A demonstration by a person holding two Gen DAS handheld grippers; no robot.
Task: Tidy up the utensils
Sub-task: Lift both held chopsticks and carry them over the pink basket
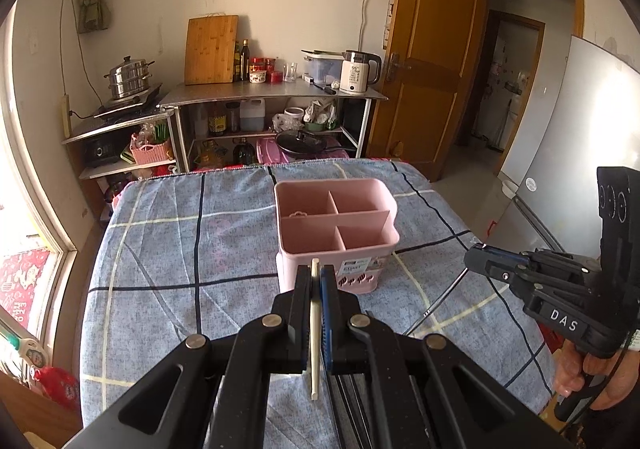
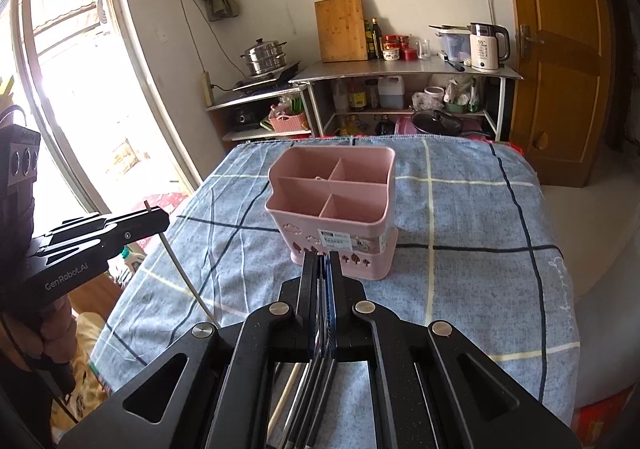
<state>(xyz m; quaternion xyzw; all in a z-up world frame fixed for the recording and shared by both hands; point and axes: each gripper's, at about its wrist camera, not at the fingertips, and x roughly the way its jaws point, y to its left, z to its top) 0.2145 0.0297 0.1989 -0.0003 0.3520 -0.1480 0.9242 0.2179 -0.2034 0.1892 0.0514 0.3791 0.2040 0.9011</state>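
A pink four-compartment caddy (image 1: pixel 292 273) (image 2: pixel 288 233) stands on the blue checked cloth, just beyond both grippers; its compartments look empty. My left gripper (image 1: pixel 316 269) is shut on a cream chopstick (image 1: pixel 315 329), which runs lengthwise between the fingers. In the right wrist view the left gripper (image 2: pixel 162 219) is at the left, with the chopstick (image 2: pixel 180 269) hanging down from it. My right gripper (image 2: pixel 323 257) is shut on a thin metal utensil (image 2: pixel 321 289). From the left wrist view the right gripper (image 1: pixel 474 255) is right of the caddy, the metal utensil (image 1: pixel 444 293) slanting down from its tip.
More utensils (image 2: pixel 308 389), among them a pale stick (image 2: pixel 284 401), show under the right gripper. Kitchen shelves (image 1: pixel 272 93) with pots, bottles and a kettle line the back wall. A wooden door (image 1: pixel 432 61) and a fridge (image 1: pixel 560 153) stand to the right, and a window (image 2: pixel 68 69) to the left.
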